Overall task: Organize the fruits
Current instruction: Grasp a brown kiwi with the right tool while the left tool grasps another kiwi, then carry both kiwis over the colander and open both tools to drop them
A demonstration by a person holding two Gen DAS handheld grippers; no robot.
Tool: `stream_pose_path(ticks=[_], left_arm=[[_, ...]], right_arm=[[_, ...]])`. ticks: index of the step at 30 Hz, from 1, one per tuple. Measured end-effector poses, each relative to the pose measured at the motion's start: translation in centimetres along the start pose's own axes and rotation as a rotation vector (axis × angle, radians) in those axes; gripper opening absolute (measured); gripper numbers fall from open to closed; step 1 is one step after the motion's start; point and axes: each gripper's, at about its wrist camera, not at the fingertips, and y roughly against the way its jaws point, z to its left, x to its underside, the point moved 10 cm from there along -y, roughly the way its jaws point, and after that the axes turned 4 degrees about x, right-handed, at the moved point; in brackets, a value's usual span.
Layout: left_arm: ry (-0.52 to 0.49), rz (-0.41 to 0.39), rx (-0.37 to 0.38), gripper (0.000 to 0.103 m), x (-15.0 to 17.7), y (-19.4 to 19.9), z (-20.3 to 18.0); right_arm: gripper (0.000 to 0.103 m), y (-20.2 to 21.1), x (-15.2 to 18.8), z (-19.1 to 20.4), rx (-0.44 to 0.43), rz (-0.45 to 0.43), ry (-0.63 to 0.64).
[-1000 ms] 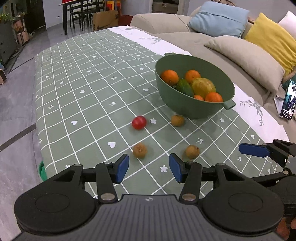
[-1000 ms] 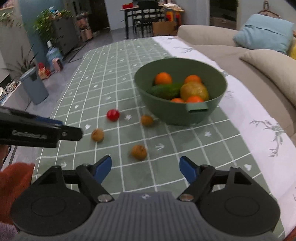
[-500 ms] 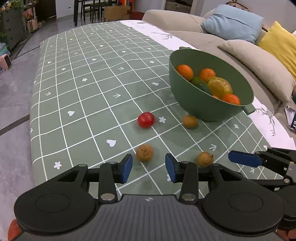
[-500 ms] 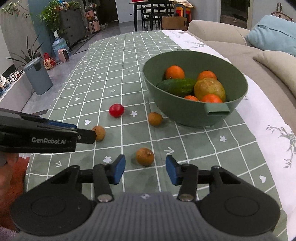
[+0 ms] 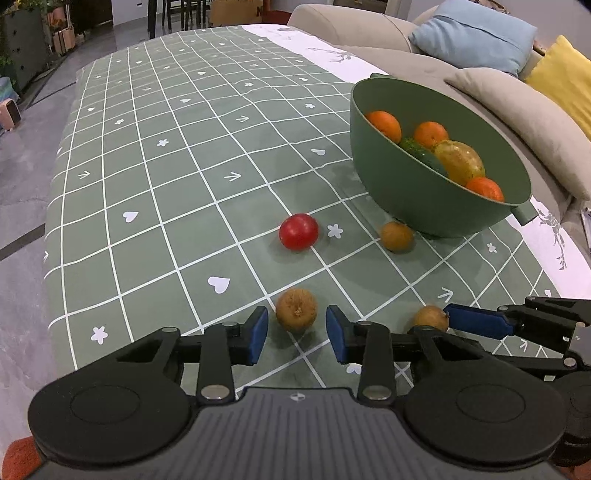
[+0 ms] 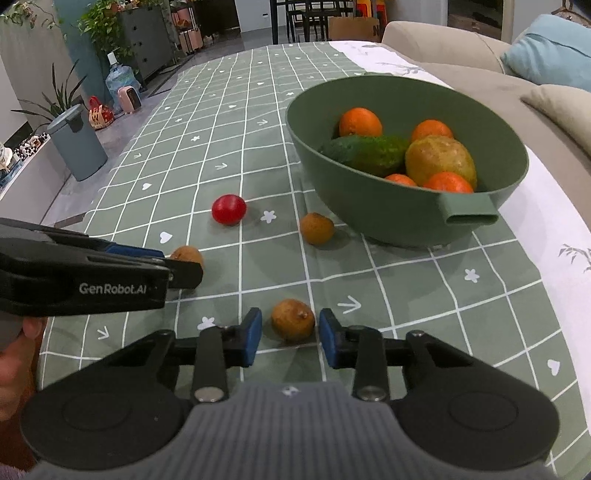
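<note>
A green bowl (image 5: 424,206) (image 6: 369,206) holds oranges, a cucumber and a yellowish fruit. On the green checked cloth lie a red tomato (image 5: 298,232) (image 6: 229,209) and three small brown fruits. My left gripper (image 5: 296,331) is open, with its pads on either side of the near-left brown fruit (image 5: 296,308) (image 6: 187,255), with small gaps. My right gripper (image 6: 290,333) is open around another brown fruit (image 6: 293,319) (image 5: 430,318), not touching. The third brown fruit (image 5: 397,236) (image 6: 317,229) lies beside the bowl.
A beige sofa with blue (image 5: 476,35) and yellow (image 5: 561,74) cushions runs along the table's right side. The table's left edge drops to the floor, where a grey bin (image 6: 77,147) and plants stand. Chairs stand far behind.
Both grippers have moved forward and down to the cloth. Each now has a brown fruit between its pads, and the right jaws have narrowed.
</note>
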Motion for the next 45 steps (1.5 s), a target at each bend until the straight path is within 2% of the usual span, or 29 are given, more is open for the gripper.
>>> stream_pose_path(ticks=[3, 7, 13, 20, 27, 33, 40, 45], left_arm=[[0.005, 0.005, 0.007, 0.034, 0.0, -0.2, 0.0], [0.008, 0.006, 0.014, 0.028, 0.0, -0.4, 0.0], [0.023, 0.010, 0.016, 0.027, -0.1, -0.2, 0.0], [0.016, -0.019, 0.050, 0.027, -1.0, 2.1, -1.3], [-0.006, -0.068, 0.100, 0.027, -3.0, 4.7, -3.5], [-0.029, -0.091, 0.144, 0.027, -5.0, 5.7, -5.7], [-0.098, -0.110, 0.182, 0.027, -8.2, 5.3, -8.6], [-0.136, -0.116, 0.201, 0.027, -10.7, 4.0, -10.3]], right_arm=[[0.025, -0.2, 0.1, 0.0, 0.000, 0.007, 0.000], [0.023, -0.2, 0.2, -0.2, 0.003, 0.010, -0.008], [0.022, -0.2, 0.1, -0.2, 0.005, 0.008, -0.001], [0.022, 2.0, -0.6, 0.0, -0.002, -0.037, 0.013], [0.022, 5.5, -1.9, -0.8, 0.005, -0.116, 0.015], [0.022, 8.3, -3.8, -2.8, 0.046, -0.202, -0.006], [0.022, 9.1, -6.1, -6.1, 0.114, -0.252, -0.004], [0.022, 8.3, -8.4, -8.3, 0.153, -0.272, 0.061]])
